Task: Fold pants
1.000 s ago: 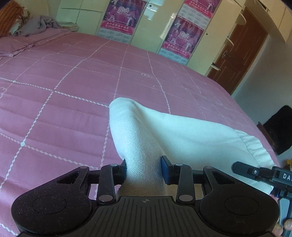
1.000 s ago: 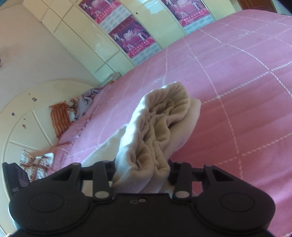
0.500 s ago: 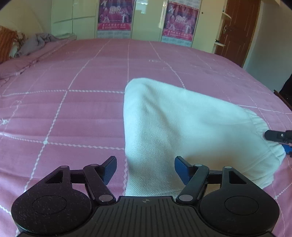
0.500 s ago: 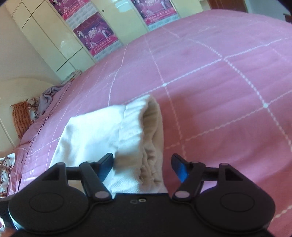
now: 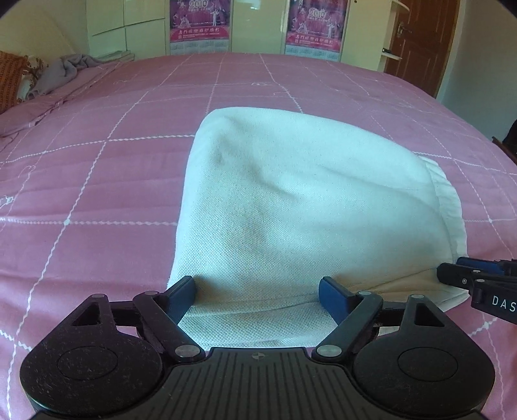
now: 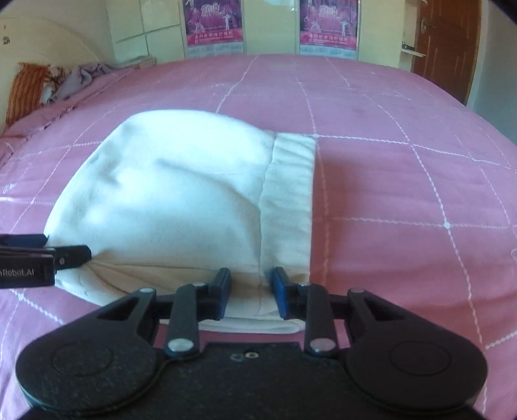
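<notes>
The white pants (image 5: 290, 194) lie folded in a flat bundle on the pink bed cover (image 5: 97, 194). Their elastic waistband (image 6: 290, 194) runs down the right side. My left gripper (image 5: 258, 290) sits at the bundle's near left edge. Its jaws are wide and still opening, and the cloth lies loose between them, untouched by the pads. My right gripper (image 6: 250, 287) is at the near edge by the waistband. Its jaws are closing with the cloth edge between them, and the pads do not visibly press it. Each view shows the other gripper's tip: the right gripper (image 5: 452, 274) and the left gripper (image 6: 74, 255).
The bed cover spreads wide on all sides of the pants. An orange pillow (image 5: 9, 80) and a grey blanket (image 5: 64, 71) lie at the far left. Cream wardrobes with pink posters (image 5: 200, 22) stand behind the bed. A brown door (image 5: 420, 42) is at the far right.
Both grippers were shut on raised bunches of the pants and have let go. The pants now lie flat and folded. The left jaws spread wider; the right jaws spread, then narrowed.
</notes>
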A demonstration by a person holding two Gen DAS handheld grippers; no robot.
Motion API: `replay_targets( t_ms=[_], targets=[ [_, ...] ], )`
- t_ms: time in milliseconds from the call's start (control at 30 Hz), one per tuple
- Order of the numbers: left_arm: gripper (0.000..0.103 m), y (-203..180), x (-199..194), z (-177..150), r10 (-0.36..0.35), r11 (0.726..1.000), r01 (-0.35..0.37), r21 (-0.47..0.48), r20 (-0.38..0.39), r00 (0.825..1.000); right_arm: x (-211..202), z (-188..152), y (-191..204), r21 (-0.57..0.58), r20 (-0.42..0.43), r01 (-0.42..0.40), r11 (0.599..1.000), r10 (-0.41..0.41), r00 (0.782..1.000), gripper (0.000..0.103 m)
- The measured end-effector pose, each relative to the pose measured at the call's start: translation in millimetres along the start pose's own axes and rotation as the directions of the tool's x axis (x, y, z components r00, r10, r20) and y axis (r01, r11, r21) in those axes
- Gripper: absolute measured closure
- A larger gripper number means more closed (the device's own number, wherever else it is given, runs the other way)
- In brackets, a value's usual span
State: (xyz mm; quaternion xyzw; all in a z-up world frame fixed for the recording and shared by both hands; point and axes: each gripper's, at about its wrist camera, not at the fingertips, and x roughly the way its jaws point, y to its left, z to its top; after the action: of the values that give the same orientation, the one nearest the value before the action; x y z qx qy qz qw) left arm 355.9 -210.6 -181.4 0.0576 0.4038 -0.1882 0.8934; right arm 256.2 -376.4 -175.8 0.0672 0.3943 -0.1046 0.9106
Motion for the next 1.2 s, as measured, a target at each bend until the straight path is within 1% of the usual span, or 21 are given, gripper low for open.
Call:
replay_targets(
  t_ms=[67, 100, 167, 200, 233, 367, 433, 467, 500, 533, 567, 600, 667, 733, 800, 867, 1000, 1067, 1167, 1200],
  targets=[
    [0.018, -1.0, 1.2, 2.1, 0.007, 1.0, -0.007, -0.011, -0.011, 1.0, 0.4, 5.6, 4.6, -0.008, -0.017, 0.015, 1.0, -0.015, 1.0, 0.072],
    [0.015, -2.5, 1.3, 2.7, 0.018, 1.0, -0.018, -0.007, -0.014, 1.0, 1.2, 7.2, 6.8, -0.021, -0.022, 0.02, 1.0, -0.02, 1.0, 0.072],
    [0.003, -3.7, -0.2, 2.9, 0.049, 0.999, -0.049, -0.009, -0.017, 0.999, -0.7, 5.0, 4.8, -0.01, -0.024, 0.017, 1.0, -0.017, 1.0, 0.072],
    [0.0, -2.9, -1.0, 3.0, 0.069, 0.997, -0.07, -0.022, -0.023, 0.997, -3.3, 4.8, 3.4, 0.005, -0.021, 0.013, 1.0, -0.013, 1.0, 0.071],
    [0.0, 0.5, -1.5, 2.4, 0.063, 0.997, -0.065, -0.044, -0.029, 0.998, -6.7, 4.7, 2.0, 0.022, -0.016, 0.003, 1.0, -0.003, 1.0, 0.069],
    [0.0, 9.6, -4.9, -0.8, 0.065, 0.984, -0.075, -0.164, -0.062, 0.996, -29.0, 2.9, 1.4, 0.061, 0.016, -0.019, 0.998, 0.019, 1.0, 0.068],
    [0.0, 19.2, -6.0, 0.2, 0.037, 0.963, -0.066, -0.26, -0.116, 0.993, -42.4, -0.2, 1.6, 0.069, 0.033, -0.031, 0.997, 0.029, 0.999, 0.064],
    [0.0, 23.2, -8.7, -1.6, 0.034, 0.952, -0.068, -0.299, -0.116, 0.993, -48.0, -1.9, 1.3, 0.078, 0.04, -0.039, 0.996, 0.036, 0.999, 0.063],
    [0.0, 25.4, -13.1, -4.3, 0.055, 0.941, -0.087, -0.326, -0.105, 0.993, -53.4, -4.5, 1.2, 0.085, 0.044, -0.048, 0.995, 0.044, 0.998, 0.059],
    [0.0, 24.2, -17.2, -5.8, 0.096, 0.94, -0.121, -0.319, -0.093, 0.991, -57.9, -7.2, 1.7, 0.087, 0.045, -0.054, 0.995, 0.05, 0.998, 0.056],
    [0.0, 20.5, -20.2, -6.6, 0.127, 0.948, -0.146, -0.283, -0.084, 0.988, -61.6, -9.9, 2.6, 0.085, 0.047, -0.059, 0.995, 0.055, 0.997, 0.055],
    [0.0, 14.7, -23.2, -8.0, 0.156, 0.959, -0.169, -0.227, -0.075, 0.985, -65.0, -12.1, 4.2, 0.08, 0.049, -0.062, 0.995, 0.058, 0.997, 0.054],
    [0.0, 3.6, -29.6, -9.6, 0.194, 0.97, -0.2, -0.139, -0.055, 0.979, -69.0, -14.3, 8.3, 0.067, 0.048, -0.063, 0.996, 0.06, 0.997, 0.054],
    [0.0, -3.7, -38.7, -7.0, 0.22, 0.972, -0.222, -0.079, -0.033, 0.975, -72.2, -15.9, 11.8, 0.065, 0.046, -0.067, 0.996, 0.064, 0.997, 0.054],
    [0.0, -10.7, -57.9, -9.0, 0.228, 0.973, -0.228, -0.033, 0.017, 0.973, -77.1, -18.3, 12.8, 0.08, 0.042, -0.073, 0.994, 0.07, 0.997, 0.054],
    [0.0, -15.0, -77.2, -8.5, 0.228, 0.974, -0.228, -0.008, 0.056, 0.972, -85.2, -21.9, 13.9, 0.086, 0.046, -0.08, 0.993, 0.076, 0.996, 0.053],
    [0.0, -18.6, -122.8, -12.7, 0.209, 0.978, -0.208, -0.016, 0.116, 0.971, -109.7, -32.4, 19.2, 0.084, 0.077, -0.103, 0.991, 0.097, 0.992, 0.05],
    [0.0, -21.1, -147.1, -18.1, 0.221, 0.975, -0.222, -0.011, 0.158, 0.962, -123.6, -38.6, 22.8, 0.089, 0.094, -0.126, 0.988, 0.117, 0.989, 0.048],
    [0.0, -29.2, -187.3, -29.6, 0.232, 0.968, -0.247, 0.038, 0.234, 0.944, -147.3, -47.1, 30.3, 0.098, 0.116, -0.169, 0.981, 0.157, 0.981, 0.046],
    [0.0, -30.8, -199.9, -33.3, 0.23, 0.967, -0.249, 0.048, 0.247, 0.941, -156.3, -50.6, 33.0, 0.094, 0.127, -0.184, 0.978, 0.172, 0.977, 0.045]
  ],
)
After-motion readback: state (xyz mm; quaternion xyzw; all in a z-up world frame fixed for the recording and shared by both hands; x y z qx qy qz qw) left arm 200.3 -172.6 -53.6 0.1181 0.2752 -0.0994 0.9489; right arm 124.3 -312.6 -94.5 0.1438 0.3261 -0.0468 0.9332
